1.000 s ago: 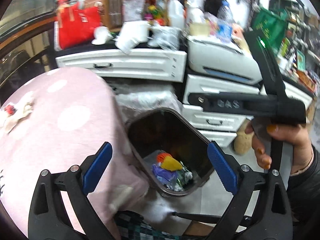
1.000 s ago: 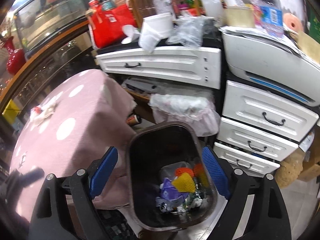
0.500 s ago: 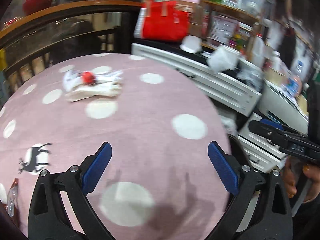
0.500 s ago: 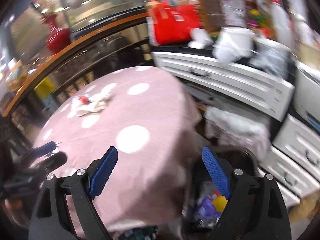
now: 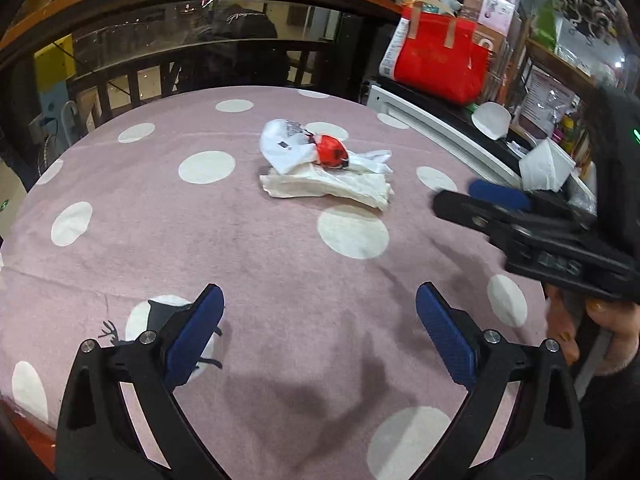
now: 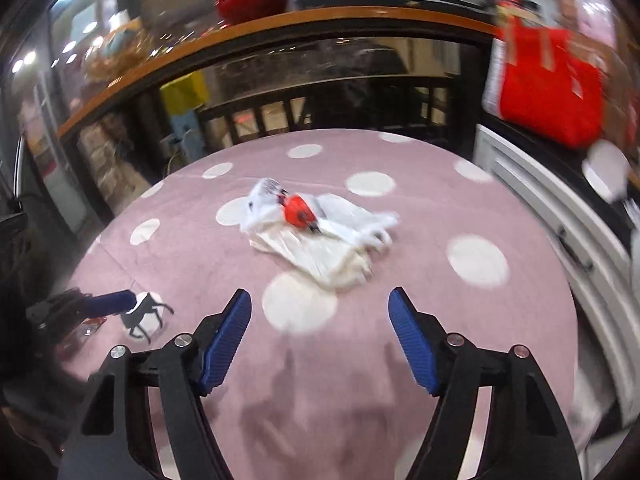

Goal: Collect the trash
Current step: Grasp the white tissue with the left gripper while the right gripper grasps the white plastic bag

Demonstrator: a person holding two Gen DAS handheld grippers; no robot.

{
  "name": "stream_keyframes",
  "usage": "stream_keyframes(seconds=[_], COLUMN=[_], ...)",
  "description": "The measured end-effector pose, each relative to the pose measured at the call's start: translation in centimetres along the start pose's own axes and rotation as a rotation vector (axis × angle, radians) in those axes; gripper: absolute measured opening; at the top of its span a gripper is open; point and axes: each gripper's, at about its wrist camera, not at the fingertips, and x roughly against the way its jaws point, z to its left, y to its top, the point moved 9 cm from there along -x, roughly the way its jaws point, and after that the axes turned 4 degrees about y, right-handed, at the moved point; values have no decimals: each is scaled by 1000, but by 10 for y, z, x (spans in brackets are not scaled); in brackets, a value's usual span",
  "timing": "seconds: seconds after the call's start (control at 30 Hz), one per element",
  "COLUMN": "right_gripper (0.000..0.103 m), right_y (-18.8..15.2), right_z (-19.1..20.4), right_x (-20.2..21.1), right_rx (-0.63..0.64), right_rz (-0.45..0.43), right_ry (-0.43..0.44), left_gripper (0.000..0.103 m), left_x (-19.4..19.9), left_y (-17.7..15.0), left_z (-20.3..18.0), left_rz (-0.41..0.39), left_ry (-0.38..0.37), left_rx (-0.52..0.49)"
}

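Surroundings: pink polka-dot cloth covering the counter (image 5: 280, 264), a red bag (image 5: 438, 64) on white drawers beyond its far right edge, a dark railing behind. Nothing lies between either gripper and the target. Crumpled white paper with a red wrapper (image 5: 326, 170) sits on the cloth, ahead of both sets of jaws and well apart from them. Left gripper (image 5: 320, 332): jaws spread wide, empty. Right gripper (image 6: 320, 336): jaws have just been closing, still parted, nothing between them.
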Motion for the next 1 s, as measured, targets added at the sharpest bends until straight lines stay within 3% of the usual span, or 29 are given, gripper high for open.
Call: stream_keyframes(seconds=[0.2, 0.33, 0.4, 0.47, 0.53, 0.7, 0.9, 0.97, 1.0], right_gripper=[67, 64, 52, 28, 22, 20, 20, 20, 20], right_y=[43, 50, 45, 41, 41, 54, 60, 55, 50], right_z=[18, 15, 12, 10, 7, 0, -29, -34, -38], right_x=[-62, -98, -110, -113, -106, -67, -14, -1, 7], right_rx=[149, 190, 187, 152, 132, 74, 22, 30, 29], right_rz=[70, 145, 179, 198, 172, 63, -39, -58, -68], right_ry=[26, 23, 32, 64, 71, 74, -85, -119, -137], left_gripper=[95, 95, 95, 95, 95, 95, 95, 92, 85], left_x=[-14, -22, -25, -29, -32, -42, -66, -76, -83], left_y=[4, 11, 15, 18, 21, 32, 54, 60, 62], left_z=[8, 12, 13, 14, 15, 15, 0, -9, -13], left_rz=[29, 44, 44, 44, 45, 47, 49, 51, 63], left_ry=[4, 8, 12, 20, 24, 36, 31, 39, 43], left_rx=[21, 33, 36, 36, 38, 47, 81, 72, 72])
